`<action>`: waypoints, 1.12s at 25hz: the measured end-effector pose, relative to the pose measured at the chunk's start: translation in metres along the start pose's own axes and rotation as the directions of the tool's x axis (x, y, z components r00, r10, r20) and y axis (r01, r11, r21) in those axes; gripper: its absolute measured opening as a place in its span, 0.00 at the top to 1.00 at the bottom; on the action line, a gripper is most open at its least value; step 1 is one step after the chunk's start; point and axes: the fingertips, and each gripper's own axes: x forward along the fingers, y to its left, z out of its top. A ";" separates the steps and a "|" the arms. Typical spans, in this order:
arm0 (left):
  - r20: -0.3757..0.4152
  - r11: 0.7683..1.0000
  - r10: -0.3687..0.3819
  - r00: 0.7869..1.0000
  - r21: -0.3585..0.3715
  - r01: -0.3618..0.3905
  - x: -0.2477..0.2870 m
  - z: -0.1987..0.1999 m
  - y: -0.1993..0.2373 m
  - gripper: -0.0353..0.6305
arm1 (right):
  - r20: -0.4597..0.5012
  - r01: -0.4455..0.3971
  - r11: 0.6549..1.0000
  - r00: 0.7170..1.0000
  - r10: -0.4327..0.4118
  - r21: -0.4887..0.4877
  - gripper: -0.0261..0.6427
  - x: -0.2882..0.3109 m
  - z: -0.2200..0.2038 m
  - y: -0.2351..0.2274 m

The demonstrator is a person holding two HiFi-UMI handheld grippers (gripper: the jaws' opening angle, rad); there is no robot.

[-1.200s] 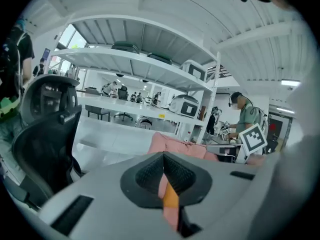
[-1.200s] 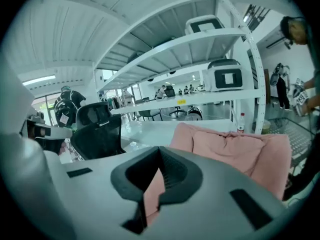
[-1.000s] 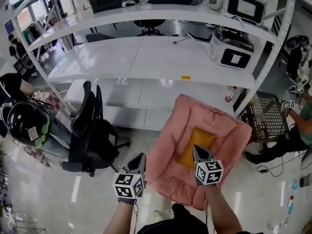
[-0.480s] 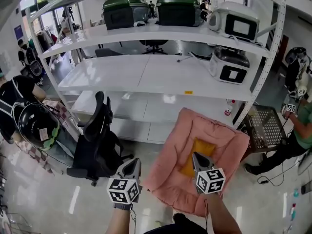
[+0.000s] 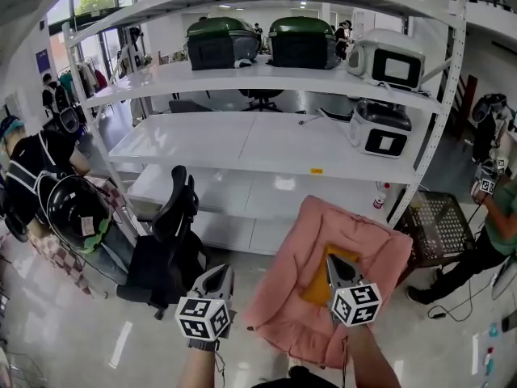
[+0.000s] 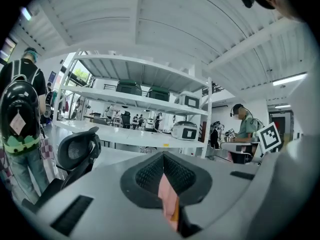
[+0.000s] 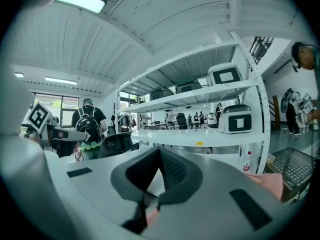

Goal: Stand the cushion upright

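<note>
A pink cushion (image 5: 363, 241) with an orange middle patch (image 5: 319, 288) hangs tilted in front of me, over the glossy floor below the white rack. My right gripper (image 5: 338, 265) is over the cushion's near middle; its jaws are closed with a bit of pink fabric (image 7: 150, 216) pinched low between them. My left gripper (image 5: 216, 275) is at the cushion's near left edge. In the left gripper view its jaws are closed on a thin fold of pink fabric (image 6: 169, 199) with an orange rim. More of the cushion (image 7: 272, 181) shows at the right of the right gripper view.
A white shelving rack (image 5: 266, 148) with appliances (image 5: 380, 128) stands behind the cushion. A black office chair (image 5: 166, 249) is at the left, a wire-mesh stool (image 5: 440, 225) at the right. People stand at the far left (image 5: 32, 164) and right (image 5: 501, 217).
Both grippers have risen and carried the cushion up with them. The head view has tilted up, so more of the rack's upper shelves shows.
</note>
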 end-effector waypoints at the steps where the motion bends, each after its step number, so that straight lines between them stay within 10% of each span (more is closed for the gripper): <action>1: 0.006 1.000 0.000 1.000 0.005 0.000 -0.003 0.003 -0.001 0.94 | 0.007 0.002 1.000 1.000 -0.002 0.000 0.95 -0.003 0.004 0.001; 28: 0.105 0.999 0.003 0.994 0.045 -0.008 -0.034 0.042 -0.007 0.94 | 0.076 -0.029 0.999 0.997 0.032 -0.042 0.96 -0.019 0.039 0.026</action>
